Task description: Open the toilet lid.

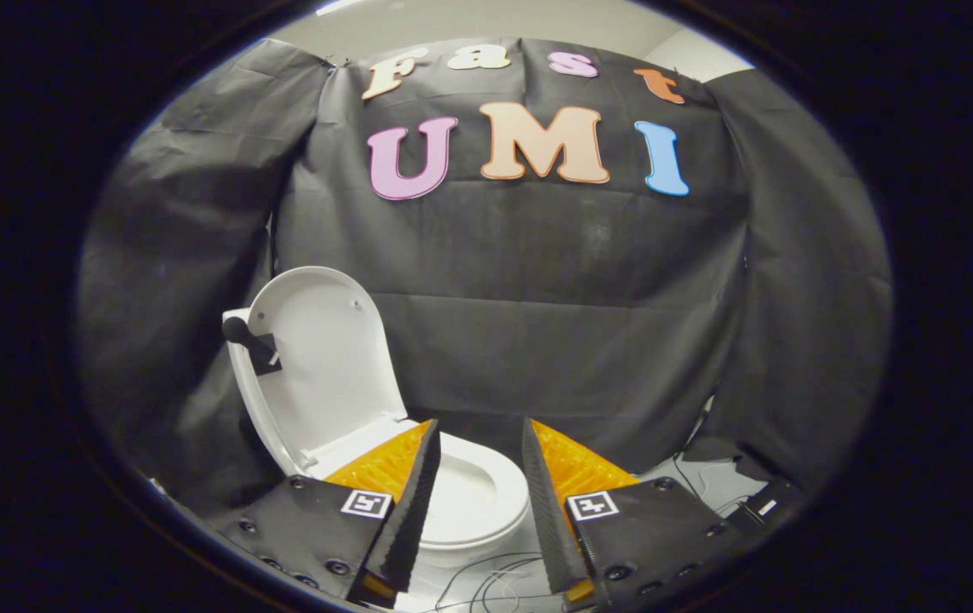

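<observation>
A white toilet stands on the floor just beyond my fingers, its seat and bowl showing between them. The white lid is raised, standing upright and leaning back to the left against the black cloth wall. A small black knob handle sticks out from the lid's left edge. My gripper is open, held above the near side of the bowl, with nothing between its fingers. The left finger hides part of the seat's left side and the hinge area.
Black cloth wall hangs close behind and around the toilet. Thin dark cables lie on the pale floor in front of the bowl, and more cables with a small black device lie to the right.
</observation>
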The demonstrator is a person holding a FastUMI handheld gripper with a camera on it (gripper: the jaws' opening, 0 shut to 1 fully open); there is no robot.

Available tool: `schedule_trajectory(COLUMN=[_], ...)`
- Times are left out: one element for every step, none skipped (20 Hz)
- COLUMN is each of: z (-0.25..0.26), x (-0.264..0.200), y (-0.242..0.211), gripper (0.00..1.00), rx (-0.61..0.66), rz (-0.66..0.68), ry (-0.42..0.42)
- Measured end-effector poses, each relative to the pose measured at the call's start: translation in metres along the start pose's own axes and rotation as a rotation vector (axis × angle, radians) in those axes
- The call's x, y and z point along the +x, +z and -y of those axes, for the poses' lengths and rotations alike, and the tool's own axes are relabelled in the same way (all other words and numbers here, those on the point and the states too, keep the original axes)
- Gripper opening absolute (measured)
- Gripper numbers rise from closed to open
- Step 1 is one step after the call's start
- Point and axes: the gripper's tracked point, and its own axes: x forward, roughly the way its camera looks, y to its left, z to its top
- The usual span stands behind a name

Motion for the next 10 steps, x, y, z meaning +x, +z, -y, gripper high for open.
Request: schedule_trajectory(z=[0.001, 0.002, 0.002, 0.003, 0.006, 0.007, 0.009, 0.016, 0.017, 0.012], x=[-0.002, -0.004, -0.007, -0.007, -0.007, -0.009, -0.01, -0.008, -0.01, -0.011], y=[0.0, 0.001, 0.004, 0.007, 0.008, 0.005, 0.002, -0.005, -0.007, -0.004], gripper=[0.61, 0.61, 0.6, 0.6, 0.6, 0.6, 0.6, 0.6, 0.61, 0.6], rx=[0.001, 0.002, 0.006, 0.008, 0.006, 0.01, 0.012, 0.018, 0.038, 0.045], rz=[0.002, 0.014, 0.024, 0.035, 0.037, 0.034, 0.022, -0.004, -0.008, -0.003], ry=[-0.004, -0.01, -0.009, -0.014, -0.023, -0.029, -0.032, -0.053, -0.049, -0.033])
